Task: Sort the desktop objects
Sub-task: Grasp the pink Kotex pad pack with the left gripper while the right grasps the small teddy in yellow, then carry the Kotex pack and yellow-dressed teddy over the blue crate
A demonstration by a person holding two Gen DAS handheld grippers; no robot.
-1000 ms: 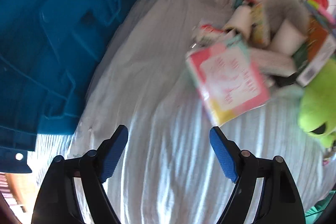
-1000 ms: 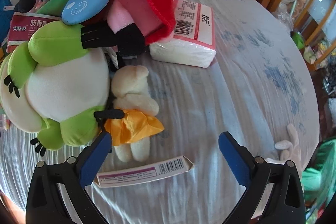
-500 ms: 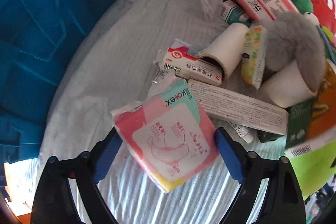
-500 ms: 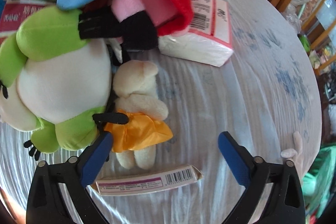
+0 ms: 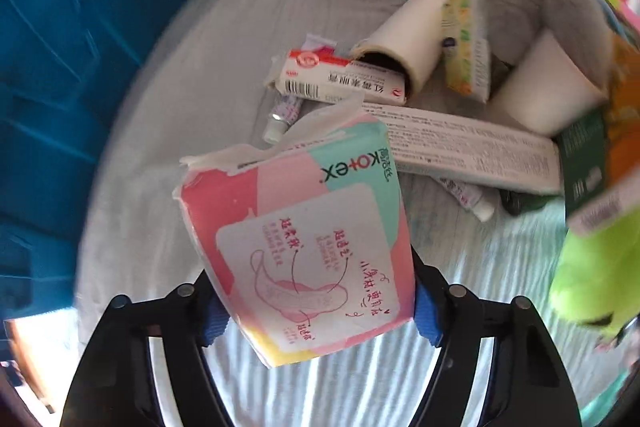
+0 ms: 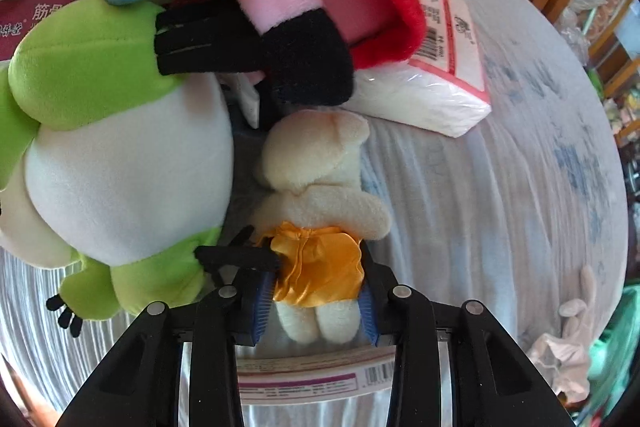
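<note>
Sorting is barely starting: left gripper (image 5: 316, 311) is clamping the pad pack (image 5: 304, 251) above the table (image 5: 192, 131), right gripper (image 6: 316, 301) is pinching the bear (image 6: 320, 203), clutter (image 5: 460, 75) remaining unsorted.

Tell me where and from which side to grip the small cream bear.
Grip the cream bear across its waist at the orange skirt, coming from the feet end: it lies flat, narrowest there, and the green frog plush crowds its left side.

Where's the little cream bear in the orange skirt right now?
In the right wrist view, low centre: the cream bear lies face down between the right claw's blue pads, gripped at its skirt, with the green frog plush on its left.
</note>
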